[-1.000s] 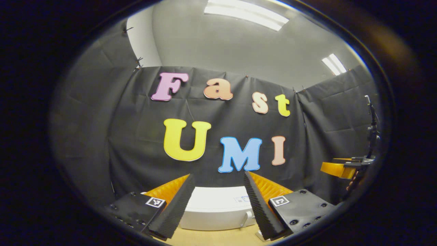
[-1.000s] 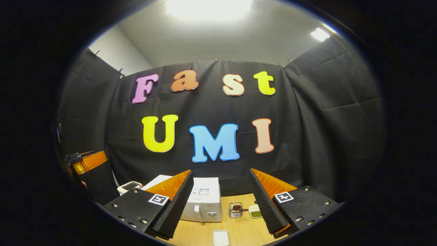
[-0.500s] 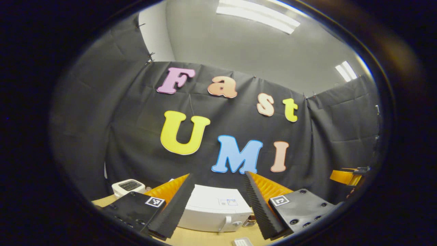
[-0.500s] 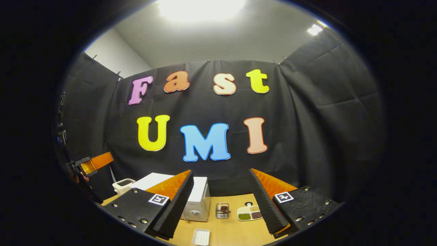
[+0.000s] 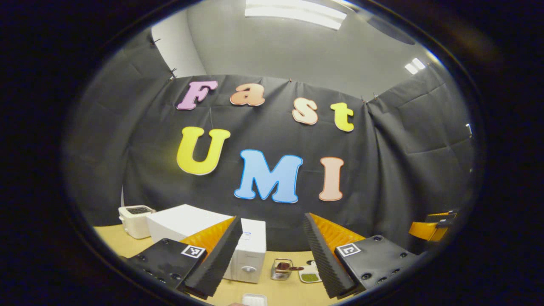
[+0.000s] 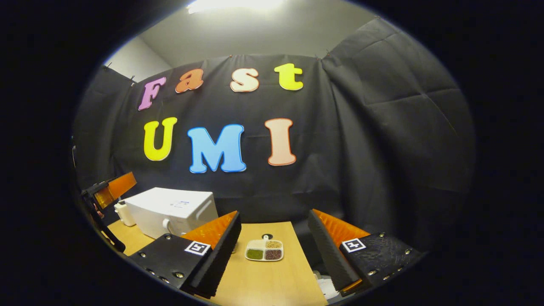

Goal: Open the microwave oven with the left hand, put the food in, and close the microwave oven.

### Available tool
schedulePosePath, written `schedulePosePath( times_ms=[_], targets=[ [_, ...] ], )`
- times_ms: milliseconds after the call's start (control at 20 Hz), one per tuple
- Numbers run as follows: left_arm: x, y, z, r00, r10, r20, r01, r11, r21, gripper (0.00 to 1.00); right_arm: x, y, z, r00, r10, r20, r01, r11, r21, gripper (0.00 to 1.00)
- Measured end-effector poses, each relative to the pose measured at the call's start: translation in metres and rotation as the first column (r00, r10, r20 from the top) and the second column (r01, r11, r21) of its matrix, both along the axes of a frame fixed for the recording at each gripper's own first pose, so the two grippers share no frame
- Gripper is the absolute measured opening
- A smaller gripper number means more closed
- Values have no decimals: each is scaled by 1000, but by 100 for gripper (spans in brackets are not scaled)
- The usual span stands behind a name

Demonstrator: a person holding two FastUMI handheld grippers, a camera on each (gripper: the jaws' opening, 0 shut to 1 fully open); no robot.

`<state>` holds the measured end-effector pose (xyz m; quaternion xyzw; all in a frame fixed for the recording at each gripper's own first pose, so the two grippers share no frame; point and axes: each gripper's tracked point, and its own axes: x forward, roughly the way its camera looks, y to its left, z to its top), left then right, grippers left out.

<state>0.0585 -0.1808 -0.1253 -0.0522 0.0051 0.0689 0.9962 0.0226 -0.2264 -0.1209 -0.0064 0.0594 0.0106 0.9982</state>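
Observation:
A white microwave oven (image 5: 187, 223) stands on the wooden table (image 5: 119, 242) with its door shut; the dial side (image 5: 250, 260) faces me. In the right gripper view the microwave oven (image 6: 170, 210) is at the left. A white divided plate (image 6: 264, 250) with green and brown food lies on the table (image 6: 272, 280); in the left gripper view the plate (image 5: 310, 277) sits beside a small metal basket (image 5: 282, 268). My left gripper (image 5: 271, 217) is open, held above the table short of the oven. My right gripper (image 6: 274, 214) is open, empty, with the plate beyond it.
A white toaster (image 5: 135, 214) stands left of the oven. A small white tray (image 5: 254, 299) lies at the table's near edge. The right gripper (image 5: 433, 224) shows at the far right, the left gripper (image 6: 108, 191) at the far left. Black cloth closes off the back.
The left gripper view has swung so the oven sits left and the basket, plate and tray show. The right gripper view has turned right and dipped; the plate now lies between its fingers.

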Motion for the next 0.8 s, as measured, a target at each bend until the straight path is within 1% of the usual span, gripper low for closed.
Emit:
schedulePosePath(
  times_ms=[100,150,200,250,300,350,400,450,500,550,600,650,700,750,800],
  targets=[
    [14,-53,-40,999,-34,-30,35,999,22,95,11,-34,-25,1000,-16,3,16,1000,12,96],
    [19,-78,-62,998,-55,-23,56,998,6,96,17,-51,-41,999,-31,17,31,999,17,96],
    [24,-104,-87,997,-79,-20,79,996,-40,94,26,-65,-54,998,-45,41,43,999,29,97],
    [28,-126,-119,995,-95,-29,92,991,-97,98,34,-77,-69,996,-57,63,54,997,51,97],
    [29,-144,-161,993,-100,-68,88,983,-159,94,42,-89,-92,996,-75,58,71,995,69,97],
    [29,-156,-199,990,-91,-108,69,979,-193,99,47,-99,-117,995,-93,33,89,992,87,97],
    [28,-163,-235,986,-76,-150,45,979,-197,99,50,-108,-136,994,-110,15,108,990,91,97],
    [27,-165,-263,978,-66,-196,28,981,-191,96,53,-115,-151,992,-124,5,123,989,85,97],
    [25,-170,-284,975,-54,-216,16,984,-177,96,55,-121,-162,992,-127,9,126,989,74,97],
    [26,-173,-299,973,-49,-225,14,988,-152,94,57,-126,-173,991,-130,7,130,990,59,97],
    [25,-176,-312,972,-48,-228,21,993,-117,99,59,-127,-184,992,-130,1,130,990,55,97],
    [23,-179,-322,970,-49,-237,31,996,-81,97,60,-128,-195,992,-124,-11,124,990,61,97],
    [21,-182,-334,968,-47,-248,36,998,-48,97,63,-128,-206,992,-123,-23,124,990,72,97],
    [15,-183,-341,967,-41,-252,34,999,-32,94,64,-127,-214,992,-120,-31,123,989,88,97],
    [9,-187,-348,965,-39,-259,32,999,-34,97,66,-127,-219,992,-121,-36,124,987,98,97]
  ],
)
